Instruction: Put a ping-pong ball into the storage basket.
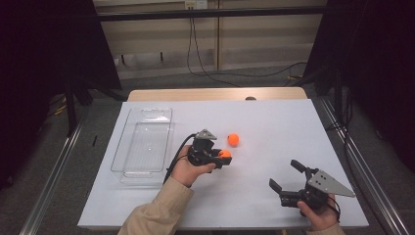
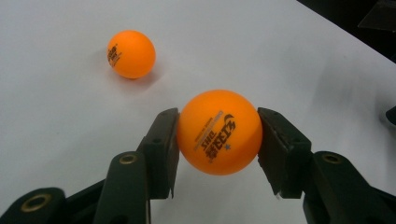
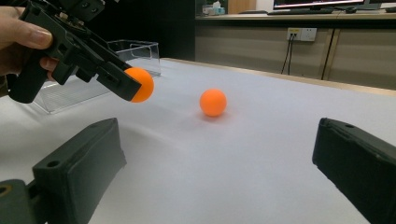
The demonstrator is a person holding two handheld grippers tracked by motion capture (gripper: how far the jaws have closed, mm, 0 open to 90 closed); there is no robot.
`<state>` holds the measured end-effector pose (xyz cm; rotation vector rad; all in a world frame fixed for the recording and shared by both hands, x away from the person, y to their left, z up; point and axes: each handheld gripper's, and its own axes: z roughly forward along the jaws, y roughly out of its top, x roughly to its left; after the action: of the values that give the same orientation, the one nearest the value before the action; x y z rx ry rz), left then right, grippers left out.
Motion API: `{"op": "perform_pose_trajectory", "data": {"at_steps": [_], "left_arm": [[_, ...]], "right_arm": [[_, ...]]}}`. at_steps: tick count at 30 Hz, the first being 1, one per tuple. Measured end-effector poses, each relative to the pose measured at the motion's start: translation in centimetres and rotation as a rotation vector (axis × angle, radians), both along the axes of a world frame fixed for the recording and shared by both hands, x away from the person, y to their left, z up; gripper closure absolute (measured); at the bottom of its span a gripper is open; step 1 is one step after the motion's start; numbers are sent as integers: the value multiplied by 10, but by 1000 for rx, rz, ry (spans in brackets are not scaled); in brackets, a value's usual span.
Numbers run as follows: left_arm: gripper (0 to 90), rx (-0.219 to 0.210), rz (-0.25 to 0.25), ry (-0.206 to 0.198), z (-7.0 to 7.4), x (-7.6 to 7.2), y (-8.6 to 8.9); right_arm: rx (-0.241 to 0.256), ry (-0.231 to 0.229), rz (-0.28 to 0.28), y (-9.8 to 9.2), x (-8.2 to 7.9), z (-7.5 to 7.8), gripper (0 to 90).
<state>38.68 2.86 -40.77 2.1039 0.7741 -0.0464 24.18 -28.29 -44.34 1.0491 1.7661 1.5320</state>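
My left gripper (image 1: 221,157) clamps one orange ball (image 2: 218,131) above the table (image 1: 274,122), a second ball (image 1: 233,139) resting just beyond, while my right gripper (image 1: 286,176) gapes wide, empty.

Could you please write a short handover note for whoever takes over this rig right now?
Left gripper: shut on an orange ball, held just above the white table.
Right gripper: open, holding nothing, near the front right of the table.
Second orange ball: lies loose on the table, just beyond the left gripper.
Clear tray: at the left, with no ball in it.
Done: one ball gripped.
Left, probably: put the held ball into the tray, then fetch the second one.
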Motion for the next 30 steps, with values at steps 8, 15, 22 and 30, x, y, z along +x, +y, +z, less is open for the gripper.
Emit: {"op": "perform_pose_trajectory", "data": {"at_steps": [8, 15, 22, 30], "left_arm": [[509, -8, 20, 2, 4, 2, 6], [509, -14, 36, 4, 7, 4, 11], [509, -15, 47, 6, 9, 5, 15], [509, -20, 56, 14, 11, 6, 19]], "right_arm": [[0, 1, 0, 0, 0, 0, 10], [-1, 0, 0, 0, 0, 0, 10], [0, 0, 1, 0, 0, 0, 10], [1, 0, 1, 0, 0, 0, 10]]}}
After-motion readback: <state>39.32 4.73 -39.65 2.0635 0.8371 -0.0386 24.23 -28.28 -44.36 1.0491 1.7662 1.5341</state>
